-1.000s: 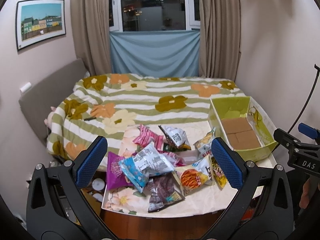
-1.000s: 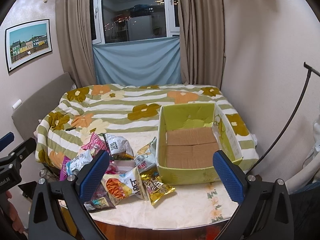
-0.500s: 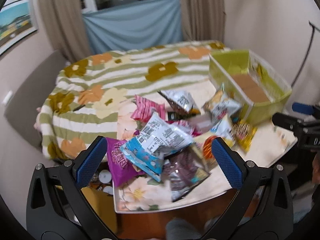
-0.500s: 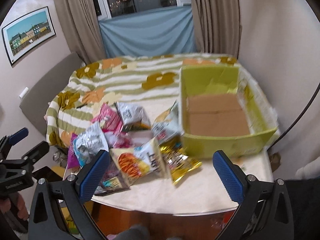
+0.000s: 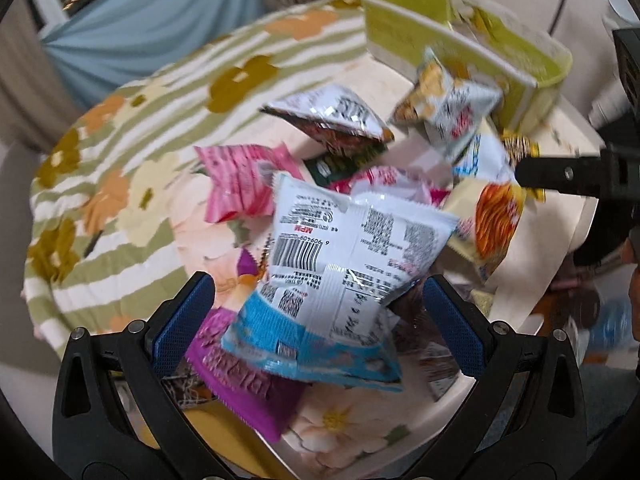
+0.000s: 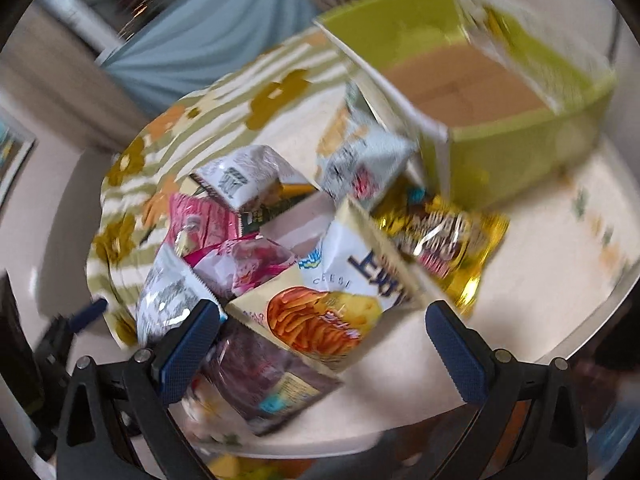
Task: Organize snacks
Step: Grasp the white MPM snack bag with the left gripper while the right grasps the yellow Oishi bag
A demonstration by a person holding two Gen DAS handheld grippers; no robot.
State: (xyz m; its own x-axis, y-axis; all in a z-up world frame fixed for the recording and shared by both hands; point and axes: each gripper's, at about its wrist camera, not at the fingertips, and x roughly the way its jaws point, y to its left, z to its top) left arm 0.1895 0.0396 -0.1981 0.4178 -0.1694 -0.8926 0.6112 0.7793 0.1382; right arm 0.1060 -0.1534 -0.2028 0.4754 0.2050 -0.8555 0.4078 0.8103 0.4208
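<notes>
A pile of snack bags lies on a white floral table [image 6: 552, 248]. My left gripper [image 5: 320, 320] is open, its blue pads on either side of a white and blue bag [image 5: 340, 272] that lies on a purple bag [image 5: 248, 392]. My right gripper [image 6: 324, 344] is open, just above a cream chip bag with orange sticks [image 6: 332, 296], with a gold bag [image 6: 444, 240] to its right. An empty green cardboard box [image 6: 516, 156] stands at the table's far right; it also shows in the left wrist view [image 5: 460, 40].
A bed with a green striped floral cover [image 5: 132, 128] lies behind the table. Pink [image 5: 240, 184] and silver [image 5: 340, 116] bags lie further back in the pile. The right gripper's tip [image 5: 568, 176] reaches in from the right edge of the left wrist view.
Both grippers have dropped down and forward close over the snack pile. Both stay open. The views are now blurred with motion.
</notes>
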